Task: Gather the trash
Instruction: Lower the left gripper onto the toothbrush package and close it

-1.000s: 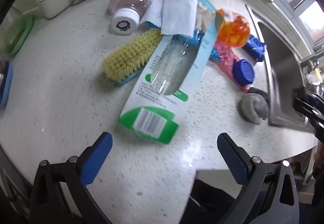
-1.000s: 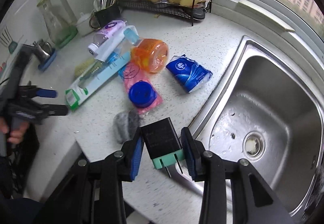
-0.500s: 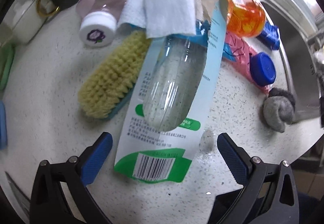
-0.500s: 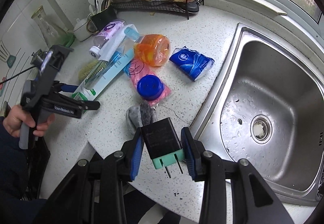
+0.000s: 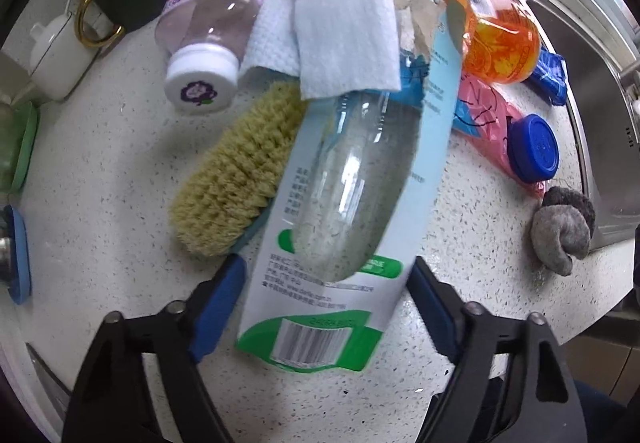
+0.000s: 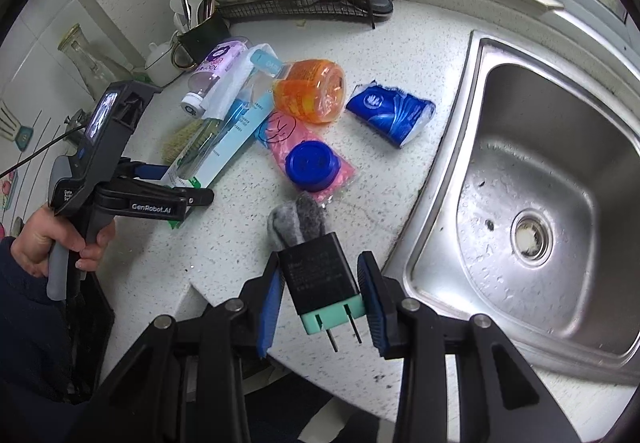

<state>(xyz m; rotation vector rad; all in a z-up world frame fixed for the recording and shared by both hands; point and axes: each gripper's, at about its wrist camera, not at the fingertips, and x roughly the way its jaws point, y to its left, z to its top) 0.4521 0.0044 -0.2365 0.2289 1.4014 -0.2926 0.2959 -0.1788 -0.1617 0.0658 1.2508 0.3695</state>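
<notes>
- Left claw (image 5: pixel 324 307) pointing straight down over the speckled white counter (image 5: pixel 100 171), blue pads astride the barcode end of the torn blue-and-green cardboard blister pack with its clear plastic bubble (image 5: pixel 352 179); jaws just been closing, pack between them, pads seemingly not yet pressing its edges.
- Pack lying flat, long axis running away from the left claw toward the folded white paper towel (image 5: pixel 344 19) draped over its far end; straw-bristled scrub brush (image 5: pixel 236 171) tucked just beside its left edge.
- Left claw clearly the nearer; probably a pinch across the pack's short width next.
- Right claw (image 6: pixel 320 307) hanging near the counter's edge by the steel sink (image 6: pixel 540 203), pinching a black plug adapter with a mint-green base (image 6: pixel 320 279), prongs toward the camera.
- Right view alone showing the person's hand (image 6: pixel 60 239) on the left tool; left view alone showing the pads against the pack.
</notes>
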